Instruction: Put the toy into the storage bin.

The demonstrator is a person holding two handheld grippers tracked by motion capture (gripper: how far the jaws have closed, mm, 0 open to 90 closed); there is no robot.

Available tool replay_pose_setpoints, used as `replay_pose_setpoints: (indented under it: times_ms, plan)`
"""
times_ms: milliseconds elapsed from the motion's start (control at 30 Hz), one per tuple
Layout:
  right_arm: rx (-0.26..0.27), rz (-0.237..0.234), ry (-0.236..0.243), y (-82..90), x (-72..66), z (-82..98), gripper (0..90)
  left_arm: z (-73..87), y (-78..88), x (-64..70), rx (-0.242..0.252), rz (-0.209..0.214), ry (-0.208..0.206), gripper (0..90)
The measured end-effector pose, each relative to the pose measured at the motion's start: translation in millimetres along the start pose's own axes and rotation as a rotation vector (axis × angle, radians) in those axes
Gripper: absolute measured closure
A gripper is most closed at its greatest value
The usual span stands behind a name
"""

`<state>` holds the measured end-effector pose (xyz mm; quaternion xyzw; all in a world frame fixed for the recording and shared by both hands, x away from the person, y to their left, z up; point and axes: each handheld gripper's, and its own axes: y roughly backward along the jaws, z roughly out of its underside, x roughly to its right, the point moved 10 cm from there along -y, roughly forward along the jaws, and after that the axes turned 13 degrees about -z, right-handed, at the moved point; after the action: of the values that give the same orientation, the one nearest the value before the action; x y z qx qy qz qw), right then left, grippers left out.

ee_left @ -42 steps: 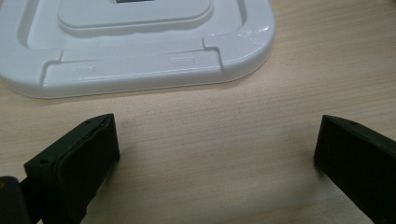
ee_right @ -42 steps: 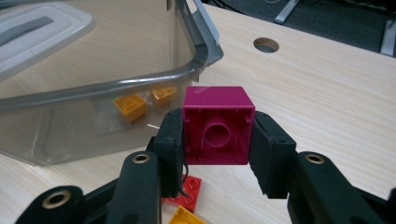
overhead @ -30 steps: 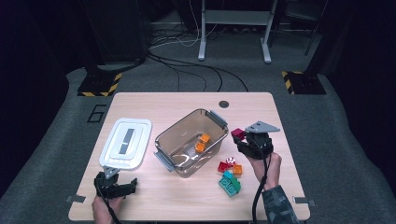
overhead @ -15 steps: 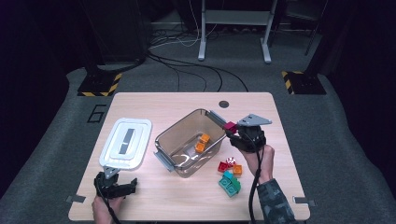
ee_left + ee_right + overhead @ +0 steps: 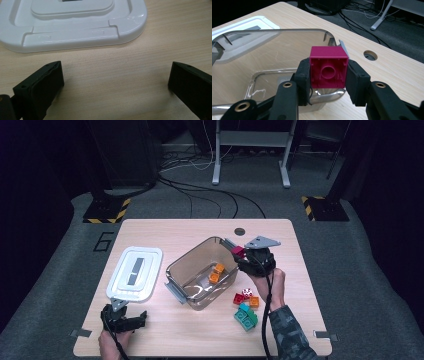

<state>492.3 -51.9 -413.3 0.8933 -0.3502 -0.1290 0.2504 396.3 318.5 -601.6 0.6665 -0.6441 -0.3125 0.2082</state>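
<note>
Your right gripper [image 5: 328, 75] has its jaws clamped on a magenta brick [image 5: 328, 70], hollow underside facing the cam, held just over the right rim of the clear tub [image 5: 176, 272]. Inside the tub: two orange bricks [image 5: 216, 273] on the floor, near the right wall. Loose bricks [image 5: 245, 307], red, orange, teal & green, sit on the table [image 5: 300, 285] just right of the tub. White lid [image 5: 135, 279] lies flat, left of the tub. Your left gripper [image 5: 116, 80] rests w/ jaws wide & nothing between them, near the lid's front edge, left of the tub
</note>
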Motion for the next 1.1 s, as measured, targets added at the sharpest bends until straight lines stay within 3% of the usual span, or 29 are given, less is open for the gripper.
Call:
replay_pose_setpoints:
  times_ms: [500,1033,1100]
  plan:
    - [-0.039,-0.047,0.029,-33.5,-6.0,-7.5,58.6,0.0,0.0,0.0,0.0,0.0,0.001,0.0]
    - [-0.098,-0.058,-0.003,-61.7,-2.0,-0.8,58.5,0.0,0.0,0.2,0.0,0.002,0.001,0.0]
    - [-0.108,-0.065,0.011,-64.2,-1.7,0.1,58.5,0.0,0.0,0.0,0.0,0.0,0.001,0.0]
